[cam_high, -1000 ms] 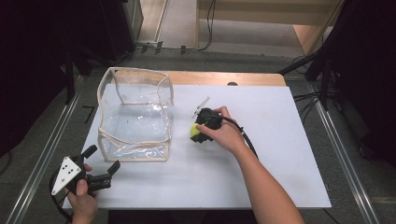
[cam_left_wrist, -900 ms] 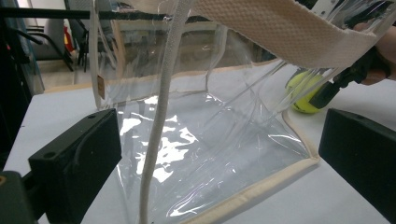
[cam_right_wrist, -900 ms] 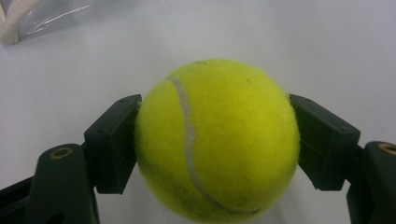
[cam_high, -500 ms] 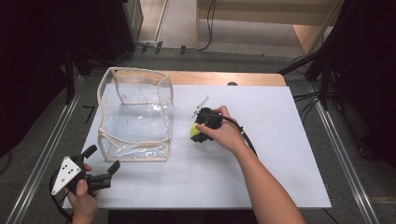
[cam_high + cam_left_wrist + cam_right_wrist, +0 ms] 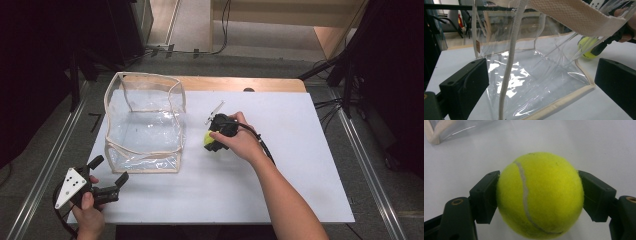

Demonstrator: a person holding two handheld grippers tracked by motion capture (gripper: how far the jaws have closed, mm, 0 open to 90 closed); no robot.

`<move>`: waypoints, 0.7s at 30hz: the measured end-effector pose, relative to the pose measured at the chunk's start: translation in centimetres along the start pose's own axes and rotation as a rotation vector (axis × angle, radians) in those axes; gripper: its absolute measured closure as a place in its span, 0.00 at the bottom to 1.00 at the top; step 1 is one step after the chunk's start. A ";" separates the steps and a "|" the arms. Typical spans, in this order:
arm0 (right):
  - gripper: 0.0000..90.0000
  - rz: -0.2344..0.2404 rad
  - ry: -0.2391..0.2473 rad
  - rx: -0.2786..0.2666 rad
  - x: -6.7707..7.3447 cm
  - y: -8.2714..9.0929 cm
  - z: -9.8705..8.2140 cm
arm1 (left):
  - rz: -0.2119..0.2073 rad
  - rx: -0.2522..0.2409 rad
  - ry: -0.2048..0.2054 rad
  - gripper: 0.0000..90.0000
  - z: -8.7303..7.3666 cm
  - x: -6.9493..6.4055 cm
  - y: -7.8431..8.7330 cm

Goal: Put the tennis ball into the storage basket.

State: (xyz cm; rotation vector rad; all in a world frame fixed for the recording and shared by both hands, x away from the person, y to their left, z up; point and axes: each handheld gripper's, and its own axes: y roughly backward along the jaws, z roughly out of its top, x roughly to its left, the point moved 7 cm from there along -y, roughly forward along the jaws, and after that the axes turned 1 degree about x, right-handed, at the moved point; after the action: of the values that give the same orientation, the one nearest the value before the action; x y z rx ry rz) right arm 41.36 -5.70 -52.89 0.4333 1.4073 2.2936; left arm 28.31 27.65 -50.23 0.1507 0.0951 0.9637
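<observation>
A yellow tennis ball (image 5: 205, 138) rests on the white table top (image 5: 300, 165), just right of a clear plastic bag (image 5: 145, 135) with cream trim that stands open. My right gripper (image 5: 211, 144) is shut on the ball (image 5: 544, 182), one pad pressed on each side of it. My left gripper (image 5: 110, 169) hovers at the table's near left corner, open, with nothing between its fingers. It faces the bag's near wall (image 5: 531, 72), and the ball (image 5: 586, 47) shows through the plastic.
Metal rails (image 5: 55, 165) run along both sides of the table. A wooden strip (image 5: 240, 84) borders its far edge. Cables lie on the floor (image 5: 200, 50) beyond.
</observation>
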 end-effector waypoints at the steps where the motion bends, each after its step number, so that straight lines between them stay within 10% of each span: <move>1: 0.25 0.000 0.003 -0.001 0.0 0.0 0.0 | 0.000 0.000 0.000 0.00 0.0 0.0 0.0; 21: 0.25 0.009 0.032 -0.025 0.6 1.4 1.4 | 0.001 0.001 -0.002 0.00 0.0 0.0 0.0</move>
State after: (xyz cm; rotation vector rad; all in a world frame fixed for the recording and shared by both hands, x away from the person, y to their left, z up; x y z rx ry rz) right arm 41.25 -4.94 -50.97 0.3974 1.3933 2.3327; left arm 28.31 27.65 -50.24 0.1522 0.0934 0.9641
